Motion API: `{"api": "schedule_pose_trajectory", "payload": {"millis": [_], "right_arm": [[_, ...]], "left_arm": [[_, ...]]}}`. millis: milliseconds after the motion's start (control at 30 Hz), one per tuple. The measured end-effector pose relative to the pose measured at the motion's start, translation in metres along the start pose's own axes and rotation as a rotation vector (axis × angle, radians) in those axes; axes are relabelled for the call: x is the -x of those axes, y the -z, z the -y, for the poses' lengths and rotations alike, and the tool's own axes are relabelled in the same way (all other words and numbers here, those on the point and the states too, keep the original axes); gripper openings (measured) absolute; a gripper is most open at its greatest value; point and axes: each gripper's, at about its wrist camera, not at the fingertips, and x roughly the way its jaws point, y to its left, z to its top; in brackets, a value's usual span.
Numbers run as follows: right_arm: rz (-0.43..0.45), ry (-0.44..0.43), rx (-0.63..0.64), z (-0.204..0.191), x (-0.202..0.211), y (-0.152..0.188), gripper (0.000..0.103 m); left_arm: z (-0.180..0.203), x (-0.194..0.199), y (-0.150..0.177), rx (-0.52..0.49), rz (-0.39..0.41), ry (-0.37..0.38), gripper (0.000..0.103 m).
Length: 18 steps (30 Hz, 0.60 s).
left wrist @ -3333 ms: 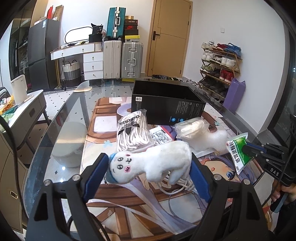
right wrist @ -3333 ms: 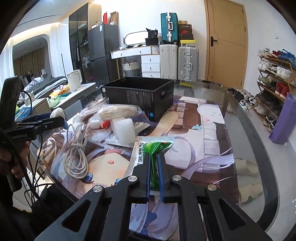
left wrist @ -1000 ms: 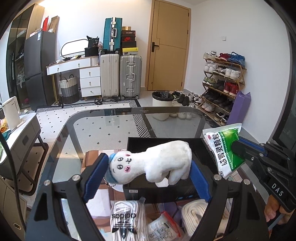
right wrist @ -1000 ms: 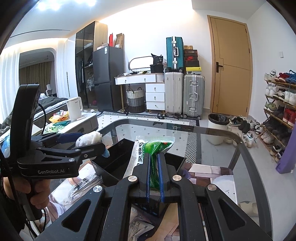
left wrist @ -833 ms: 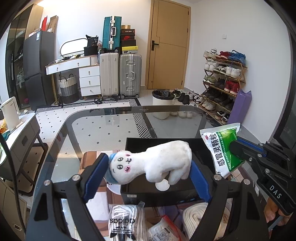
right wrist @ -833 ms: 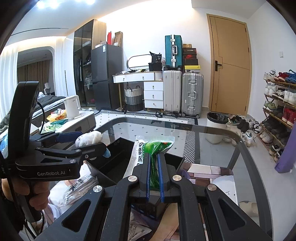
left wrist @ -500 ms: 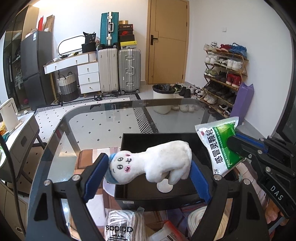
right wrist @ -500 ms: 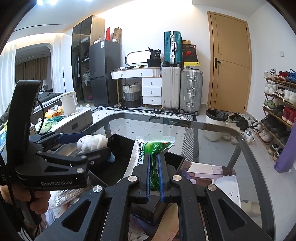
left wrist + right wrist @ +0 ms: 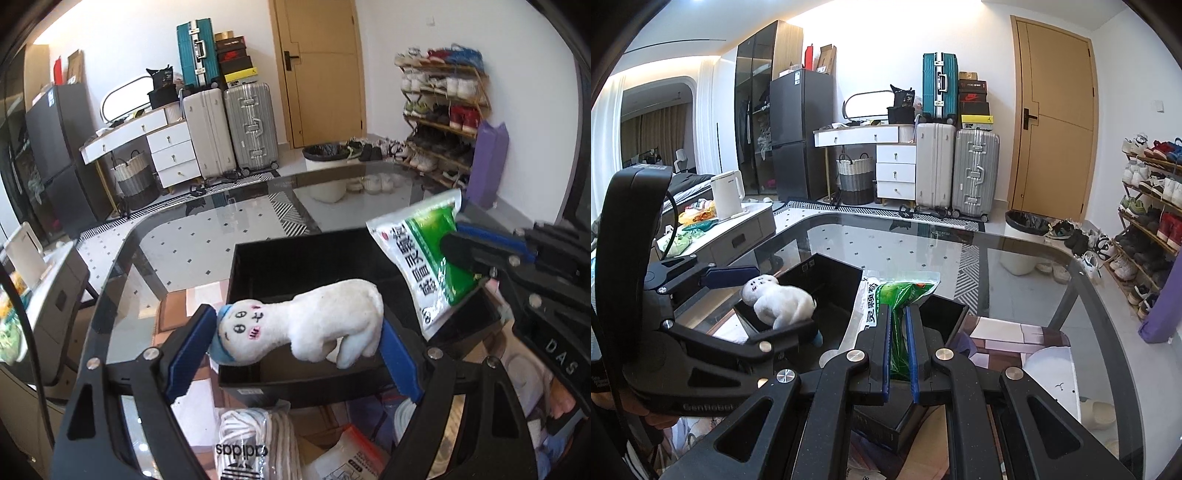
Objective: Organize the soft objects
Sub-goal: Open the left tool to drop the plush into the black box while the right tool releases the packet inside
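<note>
Soft white plush toy (image 9: 301,319), pinched in your left tool (image 9: 295,338), hangs over the black open box (image 9: 280,266); your right tool (image 9: 898,354) clamps the green-and-white sachet (image 9: 897,295). Lower both, then release.

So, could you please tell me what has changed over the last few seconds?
Both hand-held grippers rose from the cluttered table and travelled forward to hang over the open black box. The left hand-held gripper still clamps the white plush toy; the right hand-held gripper still pinches the green sachet. Nothing has been released.

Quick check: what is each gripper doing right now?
Left gripper: shut on the white plush toy.
Right gripper: shut on the green-and-white packet.
</note>
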Motion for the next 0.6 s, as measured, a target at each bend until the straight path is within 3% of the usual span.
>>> {"api": "schedule_pose_trajectory", "payload": {"millis": [467,533,600], "right_arm": [[-0.037,-0.032,0.015,0.001,-0.007,0.002,0.008],[-0.04,-0.03,0.016,0.001,-0.007,0.003,0.011],[-0.037,-0.038,0.009,0.002,-0.005,0.003,0.022]], "left_arm": [[-0.002,0.015,0.001,0.042,-0.049,0.033,0.085],[-0.003,0.017,0.001,0.049,-0.05,0.042,0.085],[-0.004,0.019,0.003,0.059,-0.043,0.053,0.087]]}}
